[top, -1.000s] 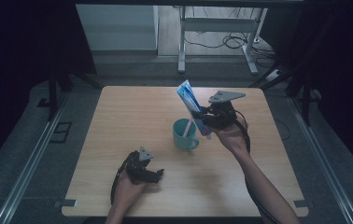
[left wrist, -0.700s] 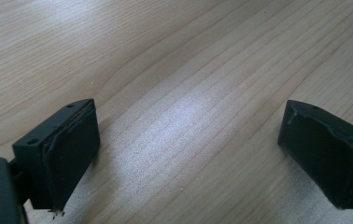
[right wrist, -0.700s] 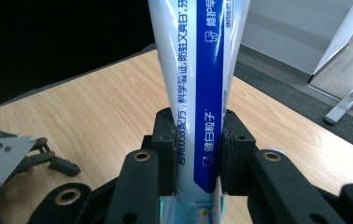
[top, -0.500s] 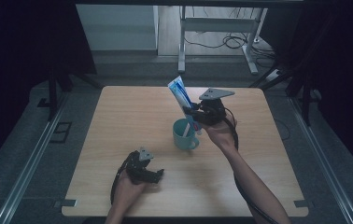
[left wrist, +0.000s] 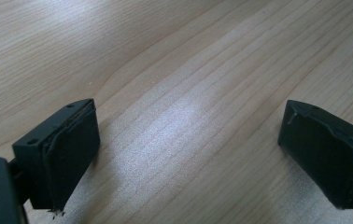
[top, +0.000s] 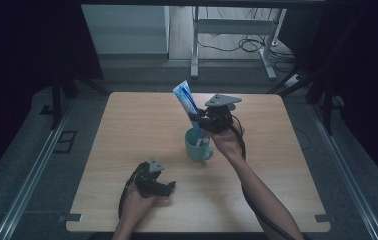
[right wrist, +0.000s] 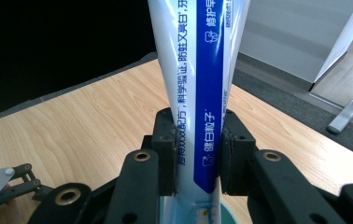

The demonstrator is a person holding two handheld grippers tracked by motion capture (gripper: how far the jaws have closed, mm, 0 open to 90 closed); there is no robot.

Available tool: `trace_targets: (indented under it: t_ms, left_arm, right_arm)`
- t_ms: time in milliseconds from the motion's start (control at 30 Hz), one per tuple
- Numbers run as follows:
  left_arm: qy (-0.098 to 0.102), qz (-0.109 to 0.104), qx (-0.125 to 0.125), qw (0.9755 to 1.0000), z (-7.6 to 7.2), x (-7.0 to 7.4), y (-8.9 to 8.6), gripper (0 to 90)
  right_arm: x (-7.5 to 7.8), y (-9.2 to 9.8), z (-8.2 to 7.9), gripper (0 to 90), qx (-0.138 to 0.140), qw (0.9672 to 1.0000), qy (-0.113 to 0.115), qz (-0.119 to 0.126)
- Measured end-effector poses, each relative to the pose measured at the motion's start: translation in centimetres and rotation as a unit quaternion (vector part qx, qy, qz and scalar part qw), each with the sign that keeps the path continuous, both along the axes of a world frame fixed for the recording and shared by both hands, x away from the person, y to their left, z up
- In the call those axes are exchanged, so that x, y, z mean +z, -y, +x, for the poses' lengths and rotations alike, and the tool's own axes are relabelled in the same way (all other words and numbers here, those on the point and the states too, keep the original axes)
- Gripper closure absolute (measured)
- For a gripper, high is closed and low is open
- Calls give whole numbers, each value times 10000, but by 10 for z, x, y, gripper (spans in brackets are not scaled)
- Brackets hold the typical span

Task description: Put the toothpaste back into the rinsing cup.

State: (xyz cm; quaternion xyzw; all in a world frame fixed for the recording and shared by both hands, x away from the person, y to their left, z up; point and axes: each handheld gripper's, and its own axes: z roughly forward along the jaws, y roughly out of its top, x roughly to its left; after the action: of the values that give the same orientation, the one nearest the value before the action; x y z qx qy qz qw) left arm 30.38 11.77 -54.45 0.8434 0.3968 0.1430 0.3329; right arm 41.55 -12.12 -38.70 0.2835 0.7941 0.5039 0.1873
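Right gripper view: jaws clamped on the toothpaste tube (right wrist: 198,93), its lower end over the cup (right wrist: 221,212).

Pale wood-grain bench (top: 127,125), square top, grey floor (top: 37,165) around it, teal mug (top: 197,146) standing near its middle, left hand (top: 139,197) resting on the near edge

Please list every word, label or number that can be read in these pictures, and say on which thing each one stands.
"健白嫩子", white on the blue stripe of the toothpaste tube, as far as it can be read.
"科学验证, 防蛀又亮白", blue on its white side; partly uncertain.
Lettering at the tube's top edge: cut off, unreadable.
Mug, table: no writing.
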Motion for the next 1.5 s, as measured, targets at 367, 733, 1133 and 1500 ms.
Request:
trace_targets:
  t_ms: [367,733,1133,1500]
  left_arm:
    - [0,8,-8,10000,0,0,0,55]
    - [-2,29,-41,10000,0,0,0,55]
    - [-15,16,-30,10000,0,0,0,55]
    - [-15,15,-31,10000,0,0,0,55]
  right_arm:
    - [-16,-5,5,712,-36,9999,-57,76]
    - [-34,-12,6,709,-2,10000,-67,23]
    - [-52,-10,5,703,-20,9999,-118,-57]
    - [-67,-10,4,684,26,9994,-253,-242]
